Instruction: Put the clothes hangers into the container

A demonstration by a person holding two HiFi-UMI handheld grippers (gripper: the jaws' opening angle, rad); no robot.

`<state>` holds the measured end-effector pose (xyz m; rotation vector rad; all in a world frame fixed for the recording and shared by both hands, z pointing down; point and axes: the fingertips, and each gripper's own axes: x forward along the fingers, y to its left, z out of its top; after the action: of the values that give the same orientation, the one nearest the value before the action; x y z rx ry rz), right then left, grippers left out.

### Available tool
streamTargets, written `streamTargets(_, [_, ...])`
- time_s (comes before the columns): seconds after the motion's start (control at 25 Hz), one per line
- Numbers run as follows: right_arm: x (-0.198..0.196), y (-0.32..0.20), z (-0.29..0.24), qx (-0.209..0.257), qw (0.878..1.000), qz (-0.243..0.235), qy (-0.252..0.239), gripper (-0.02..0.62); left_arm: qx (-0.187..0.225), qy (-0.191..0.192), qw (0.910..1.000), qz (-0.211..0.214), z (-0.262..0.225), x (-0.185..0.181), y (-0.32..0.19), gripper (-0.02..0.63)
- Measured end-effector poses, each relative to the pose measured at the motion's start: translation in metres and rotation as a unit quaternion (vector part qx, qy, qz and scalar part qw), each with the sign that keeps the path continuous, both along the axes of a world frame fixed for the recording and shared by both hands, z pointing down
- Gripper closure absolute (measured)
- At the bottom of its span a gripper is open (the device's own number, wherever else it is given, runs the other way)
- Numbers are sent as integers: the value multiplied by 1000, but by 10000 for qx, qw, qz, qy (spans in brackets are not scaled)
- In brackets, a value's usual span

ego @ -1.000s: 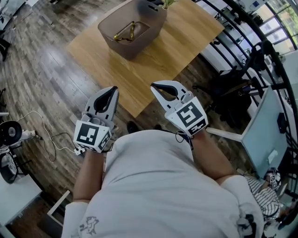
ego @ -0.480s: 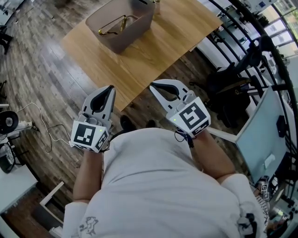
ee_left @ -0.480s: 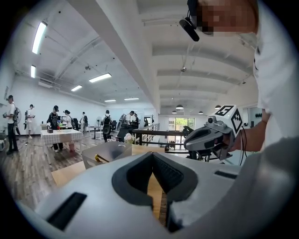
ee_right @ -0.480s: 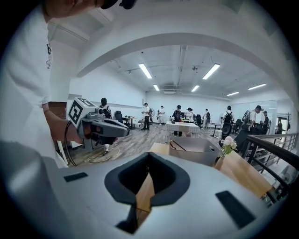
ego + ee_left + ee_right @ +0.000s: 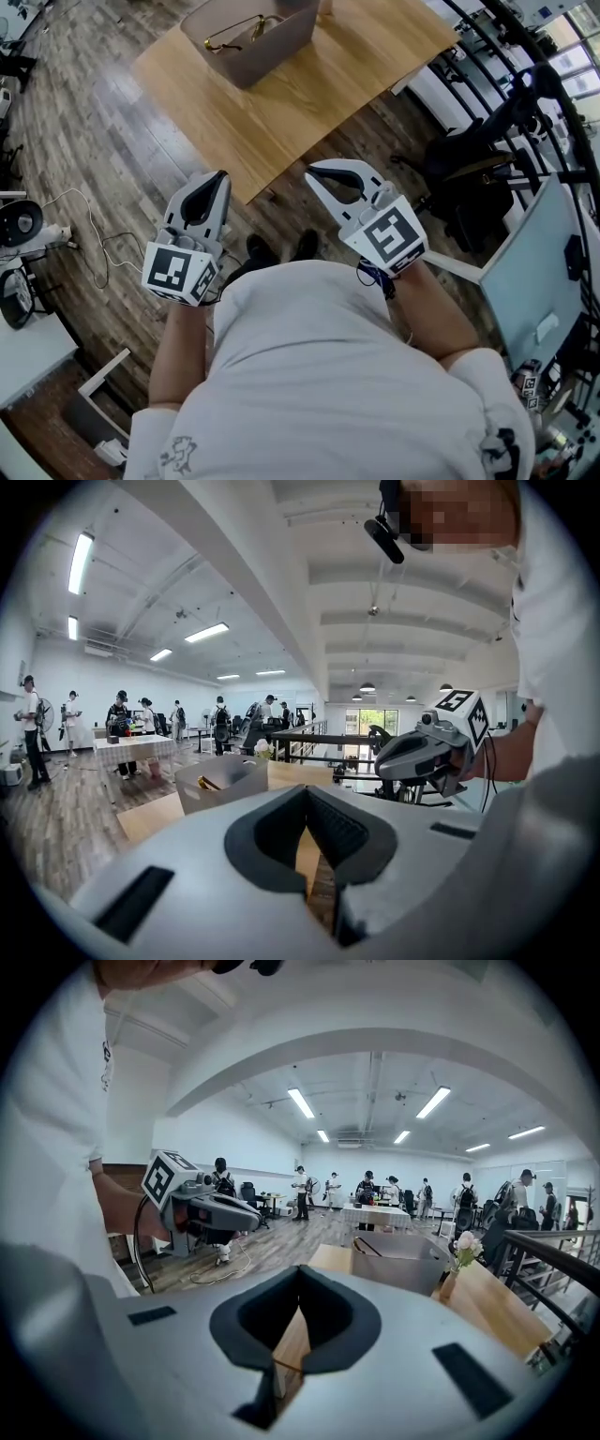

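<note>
A grey-brown container (image 5: 251,45) stands on the far part of the wooden table (image 5: 309,89), with a gold clothes hanger (image 5: 232,34) lying inside it. Both grippers are held in front of the person's chest, short of the table's near corner. My left gripper (image 5: 221,175) is shut with nothing between its jaws, and so is my right gripper (image 5: 311,172). In the left gripper view the container (image 5: 230,782) and the hanger (image 5: 206,784) sit beyond the closed left gripper (image 5: 305,794). The right gripper view shows the container (image 5: 405,1262) past the closed right gripper (image 5: 300,1277).
A small vase of flowers (image 5: 461,1258) stands on the table beside the container. A black chair (image 5: 473,169) and a railing lie to the right, cables (image 5: 94,248) on the wooden floor to the left, a white desk (image 5: 28,361) at lower left. Several people stand far off.
The table and the container have slid toward the top of the head view, so the person stands farther from them. Both grippers keep the same shut pose at the chest.
</note>
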<state>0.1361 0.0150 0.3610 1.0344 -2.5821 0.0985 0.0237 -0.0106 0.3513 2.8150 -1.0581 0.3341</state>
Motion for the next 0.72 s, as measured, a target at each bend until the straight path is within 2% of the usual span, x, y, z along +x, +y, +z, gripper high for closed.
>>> streamTargets(0.24, [-10,16,-2,3,9998,202,-51,589,18,-104,9997,221,-2,-14,16,600])
streamTargets(0.72, [-71,66,-9,185,9967,778,101,589,17,88,9985,535,-9,-91,62,600])
